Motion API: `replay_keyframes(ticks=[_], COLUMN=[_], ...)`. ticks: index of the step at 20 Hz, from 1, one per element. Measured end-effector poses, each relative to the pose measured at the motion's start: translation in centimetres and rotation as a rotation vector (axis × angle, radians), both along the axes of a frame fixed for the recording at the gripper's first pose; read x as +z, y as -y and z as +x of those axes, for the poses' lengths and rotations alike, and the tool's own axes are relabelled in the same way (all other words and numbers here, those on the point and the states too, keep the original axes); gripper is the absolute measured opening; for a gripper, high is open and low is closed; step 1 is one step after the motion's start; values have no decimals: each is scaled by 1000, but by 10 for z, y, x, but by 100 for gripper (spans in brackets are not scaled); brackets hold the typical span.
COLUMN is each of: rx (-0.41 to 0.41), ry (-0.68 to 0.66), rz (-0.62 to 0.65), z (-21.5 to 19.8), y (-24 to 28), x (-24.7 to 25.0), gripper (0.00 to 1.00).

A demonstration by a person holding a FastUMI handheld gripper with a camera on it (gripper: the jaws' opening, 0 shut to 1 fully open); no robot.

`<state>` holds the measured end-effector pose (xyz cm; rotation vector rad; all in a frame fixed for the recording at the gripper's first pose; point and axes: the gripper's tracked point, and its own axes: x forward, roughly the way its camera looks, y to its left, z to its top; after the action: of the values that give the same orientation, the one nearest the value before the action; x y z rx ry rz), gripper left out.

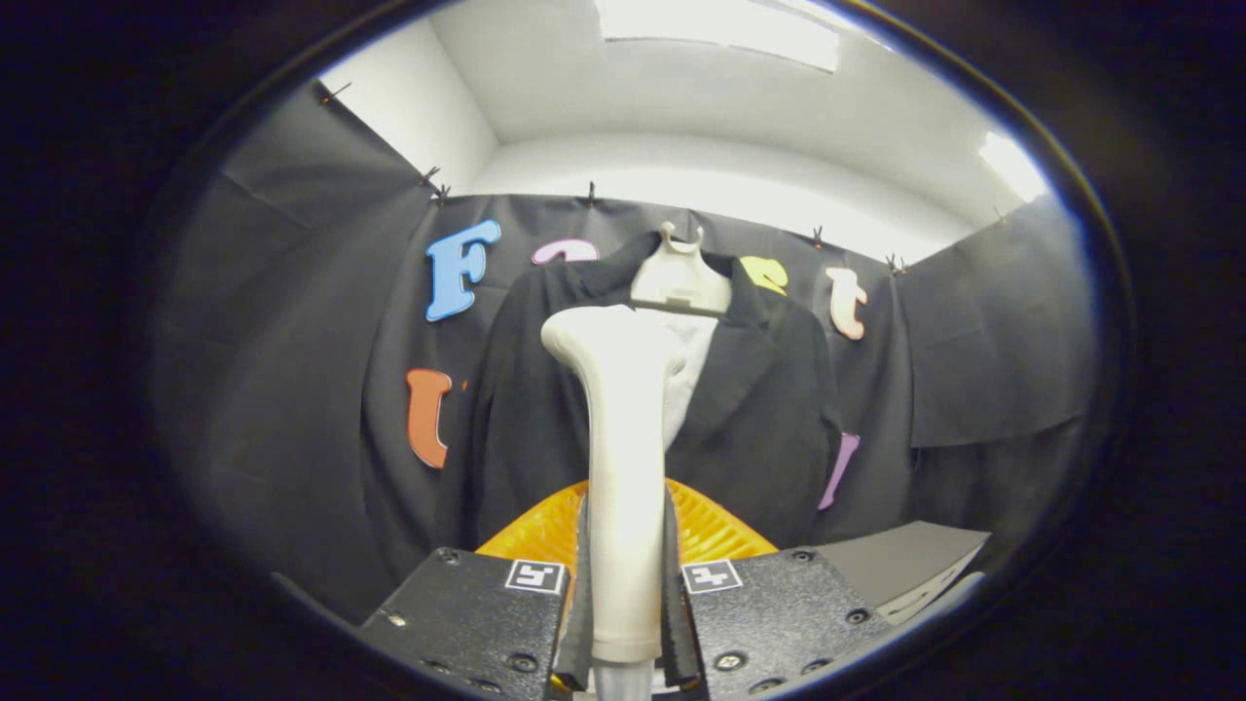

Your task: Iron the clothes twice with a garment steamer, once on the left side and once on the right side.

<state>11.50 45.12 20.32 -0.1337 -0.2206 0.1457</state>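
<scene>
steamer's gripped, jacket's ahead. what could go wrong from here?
1. The fingers clamp only the lower handle of the steamer, so the tall head may tilt or slip during strokes.
2. The jacket hangs loosely on a hanger; pressing could swing it rather than smooth it.
3. The steamer stands in front of the jacket's middle in this view, making left and right passes harder to judge.

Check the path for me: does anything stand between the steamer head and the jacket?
Nothing visible does. The gripper is shut on the steamer, whose head rises beyond the fingers, pointing at the dark jacket hanging on its hanger against the booth wall.
</scene>
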Motion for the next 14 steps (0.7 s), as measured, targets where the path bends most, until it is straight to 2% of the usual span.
replay_keyframes(ticks=[5, 9, 11, 14], rx=[-8, -42, -56, -53], ry=[41, 121, 138, 80], rz=[21, -30, -48, -54], z=[32, 43, 46, 51], y=[-20, -21, -20, -16], x=[43, 67, 60, 28], gripper=[31, 31, 30, 30])
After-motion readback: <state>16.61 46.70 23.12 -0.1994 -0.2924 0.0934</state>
